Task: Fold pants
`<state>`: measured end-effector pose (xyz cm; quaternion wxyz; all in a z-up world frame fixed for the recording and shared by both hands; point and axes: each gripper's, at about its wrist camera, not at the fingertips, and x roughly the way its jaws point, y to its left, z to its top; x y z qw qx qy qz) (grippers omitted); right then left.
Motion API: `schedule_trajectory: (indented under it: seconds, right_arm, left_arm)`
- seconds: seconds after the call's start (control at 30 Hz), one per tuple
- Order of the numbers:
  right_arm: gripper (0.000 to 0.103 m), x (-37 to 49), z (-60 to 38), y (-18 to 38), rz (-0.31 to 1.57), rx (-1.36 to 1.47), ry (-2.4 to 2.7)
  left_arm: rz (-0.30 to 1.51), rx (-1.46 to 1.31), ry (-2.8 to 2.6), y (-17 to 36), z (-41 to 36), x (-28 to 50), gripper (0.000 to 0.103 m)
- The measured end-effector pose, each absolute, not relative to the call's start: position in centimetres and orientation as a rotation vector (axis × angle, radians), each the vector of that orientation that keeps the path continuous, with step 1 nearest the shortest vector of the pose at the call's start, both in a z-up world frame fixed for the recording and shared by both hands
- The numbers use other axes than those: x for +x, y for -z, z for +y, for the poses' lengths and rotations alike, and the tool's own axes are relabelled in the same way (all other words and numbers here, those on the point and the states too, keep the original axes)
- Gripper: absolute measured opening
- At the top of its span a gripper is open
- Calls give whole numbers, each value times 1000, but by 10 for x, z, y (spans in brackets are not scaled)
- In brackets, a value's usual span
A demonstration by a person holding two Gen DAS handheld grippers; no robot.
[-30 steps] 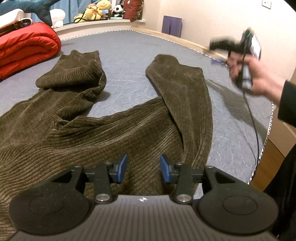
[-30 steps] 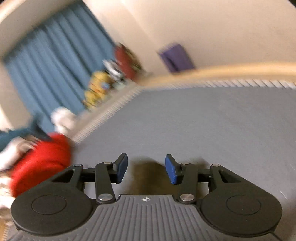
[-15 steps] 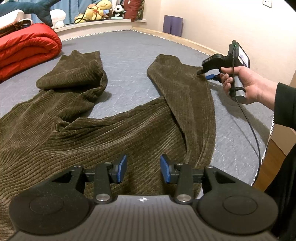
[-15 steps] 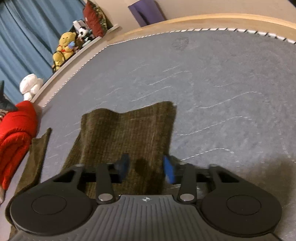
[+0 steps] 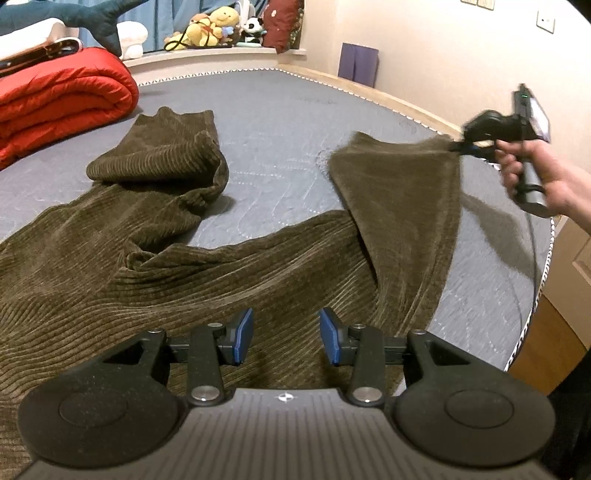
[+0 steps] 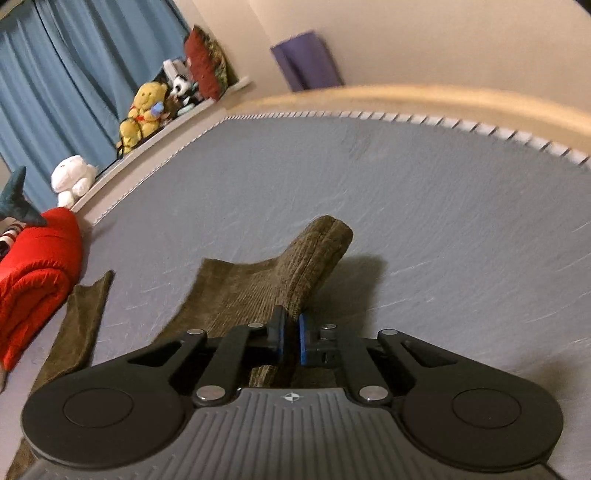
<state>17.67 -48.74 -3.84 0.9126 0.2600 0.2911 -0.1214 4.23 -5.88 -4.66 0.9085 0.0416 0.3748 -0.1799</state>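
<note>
Brown corduroy pants [image 5: 155,266] lie spread on the grey bed [image 5: 280,110]. The left leg [image 5: 162,158] is folded back on itself. My left gripper [image 5: 286,341] is open and empty, low over the waist part of the pants. My right gripper [image 6: 290,341] is shut on the cuff corner of the right leg [image 6: 295,269] and lifts it off the bed. In the left wrist view the right gripper [image 5: 460,147] holds that leg [image 5: 402,206] up at the right.
A rolled red quilt [image 5: 55,99] lies at the far left of the bed. Stuffed toys [image 5: 207,31] sit on the ledge behind. The bed's right edge [image 5: 543,266] drops to a wooden floor. A purple item [image 5: 358,66] leans on the wall.
My right gripper came down onto the right leg's cuff, shut on its corner and lifted it off the bed. My left gripper has stayed open over the waist.
</note>
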Motion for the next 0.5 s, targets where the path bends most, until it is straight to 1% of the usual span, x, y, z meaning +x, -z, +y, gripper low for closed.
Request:
schedule_trajectory:
  seconds: [0.1,0.23,0.33,0.43,0.5]
  right_arm:
    - [6,145,-501,19,617,507,338]
    - [6,95,-524,12,718,563,525]
    - [6,59,-539,17,766,599,647]
    - [6,45,-549,36,814,629,643]
    - [9,39,-557,43,814,692,662]
  left_arm:
    - [772,66,373,43,-62,40,44]
    - [785,49,393,42,-67,37,44]
    - [801,45,421,44,-74,33,44]
    - [819,60,453,49,-82,30,44]
    - [829,74,460,53,-87,28,44]
